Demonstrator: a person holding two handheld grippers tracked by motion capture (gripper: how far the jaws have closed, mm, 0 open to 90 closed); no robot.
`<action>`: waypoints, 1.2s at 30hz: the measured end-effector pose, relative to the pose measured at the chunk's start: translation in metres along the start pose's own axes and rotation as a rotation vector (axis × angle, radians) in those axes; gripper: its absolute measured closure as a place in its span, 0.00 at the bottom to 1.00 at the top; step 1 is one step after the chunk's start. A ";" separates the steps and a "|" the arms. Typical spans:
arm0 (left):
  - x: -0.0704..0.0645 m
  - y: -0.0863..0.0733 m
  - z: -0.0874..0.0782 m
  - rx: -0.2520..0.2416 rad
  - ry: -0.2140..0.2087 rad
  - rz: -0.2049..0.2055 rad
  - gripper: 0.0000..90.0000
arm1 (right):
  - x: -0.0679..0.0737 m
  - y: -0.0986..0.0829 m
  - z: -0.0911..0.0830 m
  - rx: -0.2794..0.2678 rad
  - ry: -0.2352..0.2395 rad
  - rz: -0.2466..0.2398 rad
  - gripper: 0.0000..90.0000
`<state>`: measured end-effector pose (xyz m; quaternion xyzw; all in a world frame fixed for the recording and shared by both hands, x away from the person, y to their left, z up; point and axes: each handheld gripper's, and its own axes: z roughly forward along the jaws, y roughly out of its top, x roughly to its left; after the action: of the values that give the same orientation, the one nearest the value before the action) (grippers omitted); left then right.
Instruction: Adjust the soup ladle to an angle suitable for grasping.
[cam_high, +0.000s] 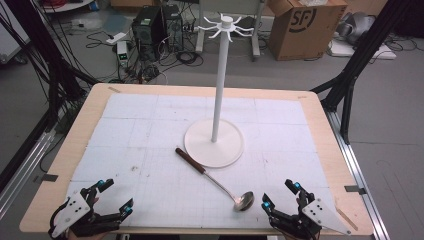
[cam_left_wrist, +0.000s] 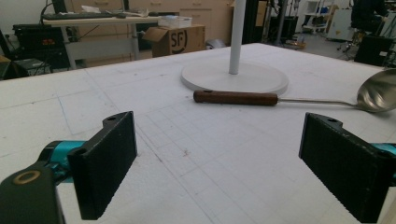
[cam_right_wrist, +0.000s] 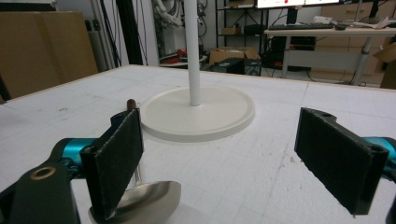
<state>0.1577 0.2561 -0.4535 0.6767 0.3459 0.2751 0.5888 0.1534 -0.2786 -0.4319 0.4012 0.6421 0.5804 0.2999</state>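
A tall white stand with a round base (cam_high: 214, 143) and hooked arms at its top rises mid-table; against the near-left edge of that base lies the brown wooden handle of a steel ladle (cam_high: 214, 178), its bowl angled away from the stand toward my right gripper (cam_high: 280, 196). Nothing sits between my tools and the ladle. My right gripper, just beside the bowl, is spread wide and empty; my left gripper (cam_high: 116, 195), well apart from the stand, is likewise spread, holding nothing
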 end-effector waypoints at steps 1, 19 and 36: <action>0.000 0.000 0.000 0.000 0.000 0.000 0.13 | 0.000 0.000 0.000 0.000 0.000 -0.001 0.16; 0.001 -0.001 -0.002 0.003 0.007 -0.001 0.13 | 0.001 0.000 0.003 0.000 0.008 -0.002 0.16; -0.004 0.000 0.000 -0.005 -0.016 -0.016 0.13 | 0.004 0.013 0.006 -0.014 0.039 -0.008 0.16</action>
<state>0.1551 0.2531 -0.4530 0.6746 0.3459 0.2659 0.5954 0.1585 -0.2721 -0.4196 0.3853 0.6453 0.5913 0.2925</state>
